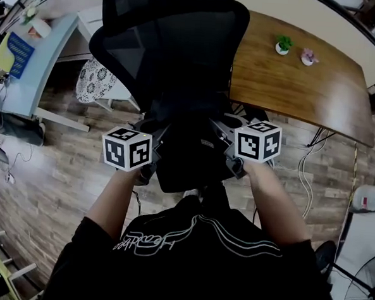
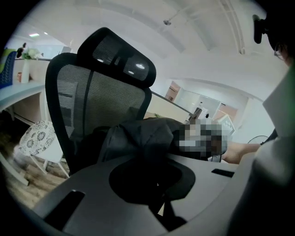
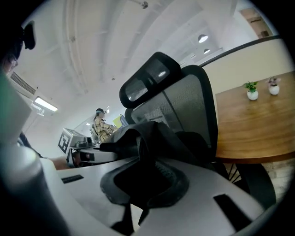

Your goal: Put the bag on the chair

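A black mesh office chair point(image 1: 175, 44) stands right in front of me, its tall back and headrest facing me. The black bag point(image 1: 185, 160) hangs between my two grippers, just in front of the chair's seat; whether it touches the seat is hidden. My left gripper point(image 1: 157, 152) is shut on the bag's fabric on its left side, and my right gripper point(image 1: 229, 152) is shut on its right side. In the left gripper view, bunched bag fabric point(image 2: 143, 136) runs into the shut left gripper point(image 2: 154, 186), with the chair point(image 2: 106, 92) behind. The right gripper point(image 3: 138, 186) pinches the bag point(image 3: 143, 133) before the chair point(image 3: 184, 97).
A wooden table point(image 1: 299, 77) with two small potted plants point(image 1: 283, 45) stands right of the chair. A white patterned stool point(image 1: 95, 80) and a light-blue desk point(image 1: 34, 67) are on the left. A fan point(image 1: 362, 296) is at the lower right. Cables lie on the wood floor.
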Demonstrator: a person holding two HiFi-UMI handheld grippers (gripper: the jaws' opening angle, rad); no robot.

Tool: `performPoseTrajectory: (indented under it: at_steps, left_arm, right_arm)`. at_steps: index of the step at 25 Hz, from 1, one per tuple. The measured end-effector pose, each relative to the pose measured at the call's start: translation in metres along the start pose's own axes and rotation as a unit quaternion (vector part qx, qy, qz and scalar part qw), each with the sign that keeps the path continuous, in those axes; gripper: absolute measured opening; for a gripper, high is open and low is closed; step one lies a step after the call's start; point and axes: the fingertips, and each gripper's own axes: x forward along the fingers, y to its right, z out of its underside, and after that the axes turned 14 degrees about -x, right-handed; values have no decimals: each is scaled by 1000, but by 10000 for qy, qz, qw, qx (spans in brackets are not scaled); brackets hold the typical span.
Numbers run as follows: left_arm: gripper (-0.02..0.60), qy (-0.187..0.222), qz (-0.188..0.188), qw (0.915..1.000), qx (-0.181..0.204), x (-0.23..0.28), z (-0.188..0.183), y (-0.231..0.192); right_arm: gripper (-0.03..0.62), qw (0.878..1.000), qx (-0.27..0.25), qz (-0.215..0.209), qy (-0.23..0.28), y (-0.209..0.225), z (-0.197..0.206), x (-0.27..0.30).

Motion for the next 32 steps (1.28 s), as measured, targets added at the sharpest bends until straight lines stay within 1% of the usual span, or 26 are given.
performPoseTrajectory:
  at_steps: [5, 10, 15, 18, 24, 30, 32]
  left_arm:
    - [35, -11, -294, 9996, -14, 22, -2, -16]
    - [35, -50, -475, 9989, 16, 43, -2, -36]
    - [35, -43, -605, 9981, -129, 60, 8, -61]
    - [35, 12, -658, 9976, -231, 66, 9, -74]
    - [35, -17, -762, 9968, -235, 75, 13, -87]
    - [37, 76, -733, 9971, -198, 74, 18, -88]
    - [64, 72, -723, 9971, -227, 72, 20, -87]
  right_arm:
    - [23, 9996, -41, -129, -236, 25, 7, 20]
    - [29, 9985, 44, -179, -522, 48, 19, 43]
    - [35, 9958, 18, -238, -882, 64, 36, 66]
    - [31, 9955, 33, -251, -918, 67, 41, 79]
    - [25, 9943, 150, -286, -1017, 74, 51, 93]
    - [29, 9913, -74, -432, -1239, 69, 58, 94]
    - [38, 9900, -109, -490, -1320, 65, 60, 92]
